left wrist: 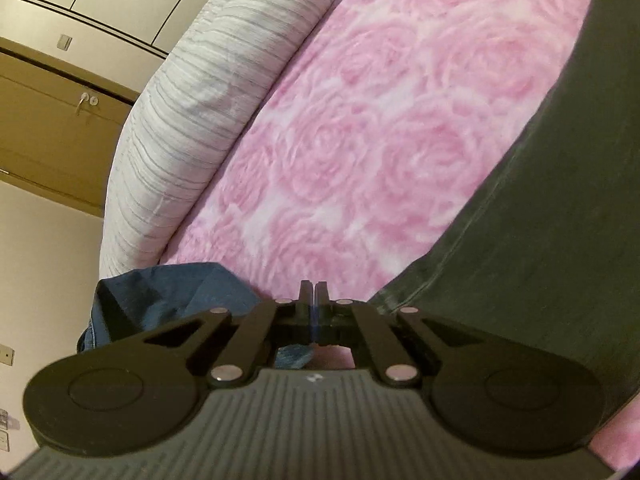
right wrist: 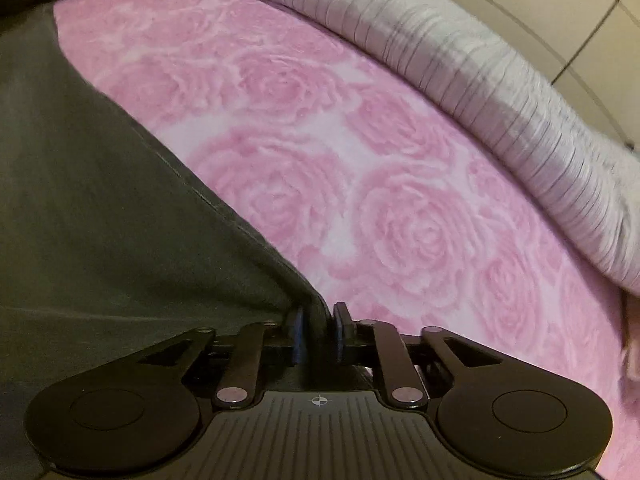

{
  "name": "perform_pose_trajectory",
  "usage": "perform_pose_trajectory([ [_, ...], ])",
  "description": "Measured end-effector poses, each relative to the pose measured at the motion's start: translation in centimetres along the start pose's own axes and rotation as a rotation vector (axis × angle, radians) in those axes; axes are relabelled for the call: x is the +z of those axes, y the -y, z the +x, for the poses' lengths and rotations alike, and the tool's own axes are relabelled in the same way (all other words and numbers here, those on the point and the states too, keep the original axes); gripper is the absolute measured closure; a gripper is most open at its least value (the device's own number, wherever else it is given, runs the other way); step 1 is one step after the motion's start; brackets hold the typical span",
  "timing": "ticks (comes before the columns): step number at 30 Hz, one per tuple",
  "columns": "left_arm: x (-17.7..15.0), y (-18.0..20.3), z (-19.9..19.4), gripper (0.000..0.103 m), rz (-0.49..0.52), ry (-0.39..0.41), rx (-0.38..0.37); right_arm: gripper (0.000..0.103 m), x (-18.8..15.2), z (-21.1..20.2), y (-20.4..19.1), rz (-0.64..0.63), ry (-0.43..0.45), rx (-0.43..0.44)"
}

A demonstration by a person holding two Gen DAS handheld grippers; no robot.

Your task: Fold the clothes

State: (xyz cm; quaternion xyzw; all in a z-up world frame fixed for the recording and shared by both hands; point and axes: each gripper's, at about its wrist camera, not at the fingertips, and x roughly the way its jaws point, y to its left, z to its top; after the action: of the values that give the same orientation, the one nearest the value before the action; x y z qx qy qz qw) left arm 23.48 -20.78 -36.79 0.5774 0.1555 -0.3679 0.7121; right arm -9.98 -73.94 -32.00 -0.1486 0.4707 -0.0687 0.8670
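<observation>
The dark grey garment [right wrist: 100, 208] lies spread on the bed's pink rose-patterned blanket [right wrist: 320, 168]. The right tool [right wrist: 319, 316] is clamped on that garment's corner, cloth bunched between its pads. The left tool [left wrist: 313, 292] has its jaws together; whether it pinches the garment's edge I cannot tell.

To fold well, I judge both tools should lift evenly, keep the hem taut between them and lay it square over the garment's far side.

Beyond the blanket runs a grey striped bolster [left wrist: 192, 112]. A blue cloth [left wrist: 160, 300] lies left of the left tool. Wooden cupboards [left wrist: 48, 128] stand behind.
</observation>
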Motion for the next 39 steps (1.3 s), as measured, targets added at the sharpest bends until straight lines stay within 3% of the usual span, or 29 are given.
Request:
perform_pose_trajectory([
  [2, 0.5, 0.9, -1.1, 0.093, 0.011, 0.026, -0.022, 0.072, -0.7, -0.8, 0.0, 0.045, 0.031, -0.026],
  [3, 0.7, 1.4, -1.8, 0.089, 0.022, 0.042, -0.026, 0.060, -1.2, -1.6, 0.1, 0.075, 0.051, -0.037],
  [5, 1.5, 2.6, -3.6, 0.067, 0.035, 0.082, -0.038, 0.053, -2.6, -4.4, 0.2, 0.153, 0.109, -0.056],
  [10, 4.5, 6.4, -9.5, 0.064, 0.058, 0.236, -0.096, 0.037, -9.7, -12.7, 1.0, 0.341, 0.182, -0.119],
  [14, 7.9, 11.3, -15.5, 0.061, 0.100, 0.410, -0.200, 0.028, -16.5, -17.3, 4.2, 0.550, 0.177, -0.195],
  [16, 10.2, 14.4, -18.8, 0.056, 0.108, 0.513, -0.290, 0.026, -19.3, -18.1, 6.5, 0.693, 0.171, -0.167],
  [21, 16.2, 22.9, -24.8, 0.052, 0.161, 0.687, -0.538, 0.026, -22.5, -15.7, 11.0, 0.888, 0.165, -0.011],
  [25, 19.9, 29.9, -26.4, 0.052, 0.259, 0.724, -0.669, 0.027, -24.6, -12.3, 13.7, 1.059, 0.159, 0.130],
  [26, 20.4, 31.2, -26.4, 0.053, 0.275, 0.719, -0.691, 0.037, -24.9, -12.1, 14.2, 1.086, 0.187, 0.159],
  [27, 20.9, 32.5, -26.4, 0.054, 0.290, 0.715, -0.714, 0.091, -25.0, -12.1, 14.7, 1.105, 0.210, 0.201],
  [29, 21.8, 34.7, -26.4, 0.054, 0.310, 0.713, -0.743, 0.092, -24.8, -12.4, 15.7, 1.100, 0.247, 0.215],
  [35, 25.9, 36.7, -24.9, 0.052, 0.186, 0.698, -0.754, 0.093, -21.4, -9.1, 18.9, 0.978, 0.204, 0.153],
  [37, 26.6, 36.8, -24.6, 0.051, 0.160, 0.683, -0.779, 0.088, -21.0, -7.6, 18.4, 0.927, 0.154, 0.127],
  [38, 26.7, 36.8, -24.6, 0.051, 0.150, 0.673, -0.788, 0.086, -21.5, -7.9, 18.3, 0.936, 0.166, 0.122],
  [39, 26.6, 36.6, -24.9, 0.051, 0.143, 0.670, -0.783, 0.077, -22.0, -8.7, 18.0, 0.943, 0.181, 0.117],
])
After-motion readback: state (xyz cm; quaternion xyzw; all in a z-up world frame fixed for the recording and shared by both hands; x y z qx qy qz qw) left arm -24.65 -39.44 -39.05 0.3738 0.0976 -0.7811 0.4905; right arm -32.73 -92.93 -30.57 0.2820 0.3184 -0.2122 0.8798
